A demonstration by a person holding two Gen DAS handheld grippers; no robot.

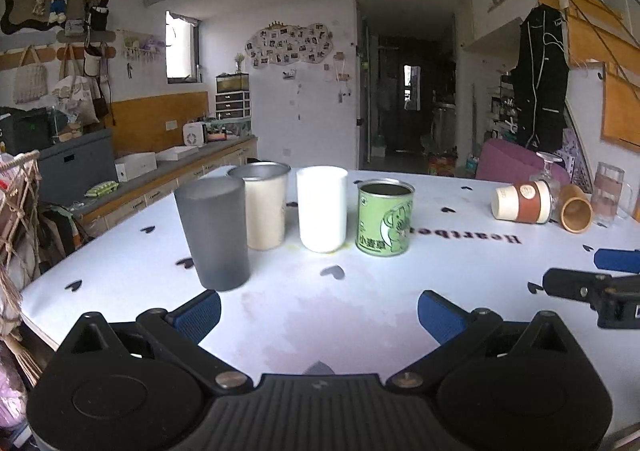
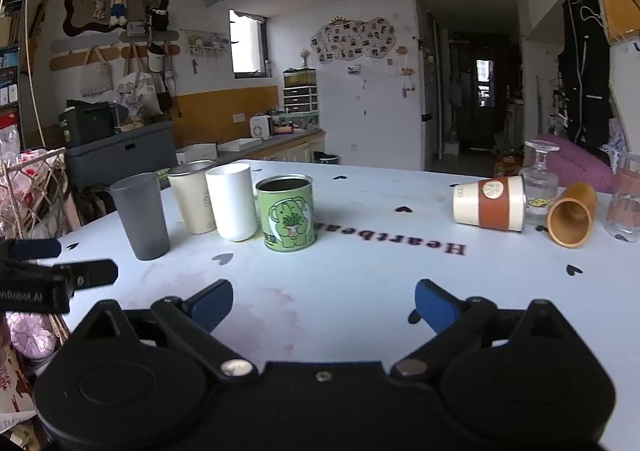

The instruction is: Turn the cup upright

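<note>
"Heartbea…" upside down on tablecloth [image 2: 360, 275]

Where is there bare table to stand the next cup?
Free: the wide patch between the green can and the paper cup lying on its side, and the near strip in front of both tongs. Crowded: the left row of upright cups and the right cluster around the orange cup.

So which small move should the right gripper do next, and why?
Probably move the open right gripper forward and right toward the cream paper cup with the brown sleeve. It lies on its side on the white table, and nothing is held yet.
</note>
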